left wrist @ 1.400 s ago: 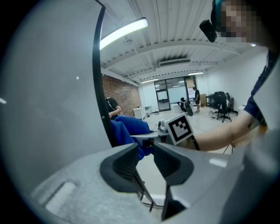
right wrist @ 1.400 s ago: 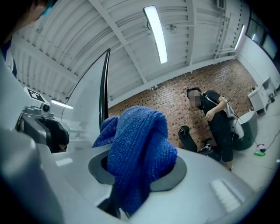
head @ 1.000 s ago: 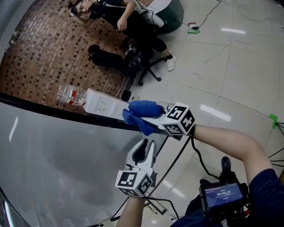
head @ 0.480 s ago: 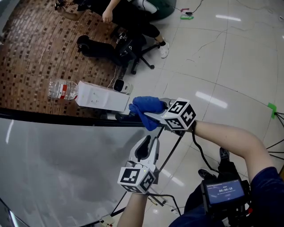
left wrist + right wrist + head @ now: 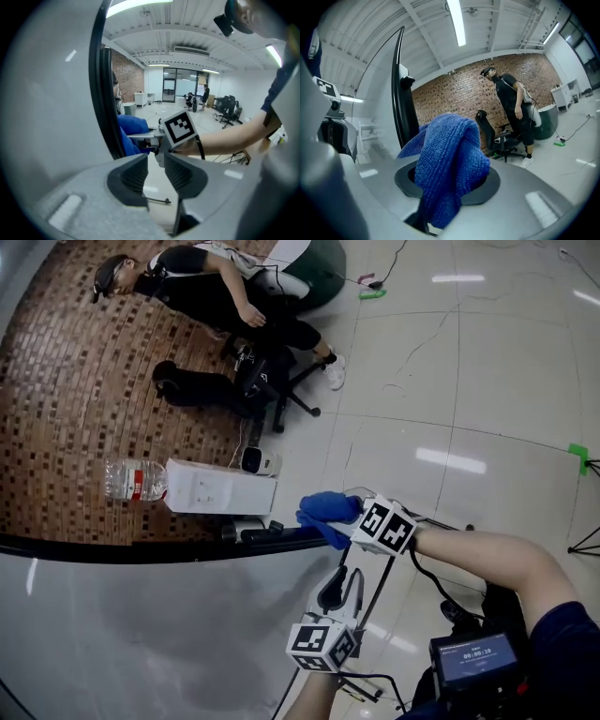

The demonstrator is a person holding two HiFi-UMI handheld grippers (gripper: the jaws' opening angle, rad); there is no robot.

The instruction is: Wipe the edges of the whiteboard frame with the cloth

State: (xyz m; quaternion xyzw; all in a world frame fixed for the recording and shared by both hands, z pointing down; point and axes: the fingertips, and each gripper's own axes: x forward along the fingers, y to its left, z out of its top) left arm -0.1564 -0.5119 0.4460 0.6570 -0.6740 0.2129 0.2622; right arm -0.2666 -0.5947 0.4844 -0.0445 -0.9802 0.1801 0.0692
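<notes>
I hold my right gripper clenched on the blue cloth. The cloth is bunched up between its jaws, and it spills out over the tips and hangs down a bit below them. Just past the tips of this gripper is the black frame of the whiteboard. The cloth sits right by the end of the frame and seems to touch it (I can't be fully sure from here). In the right gripper view the frame stands up just behind the cloth, a little to the left of the jaws.

My left gripper is below the right one and closer to me. Its jaws are a little apart and there is nothing between them. It points up at the right gripper, and the frame runs along the left side of its jaws. The shiny board is on that side too.

Farther out, past both grippers, a white box lies on the floor with a bottle just beside it. Well beyond them a person is next to a black chair.
</notes>
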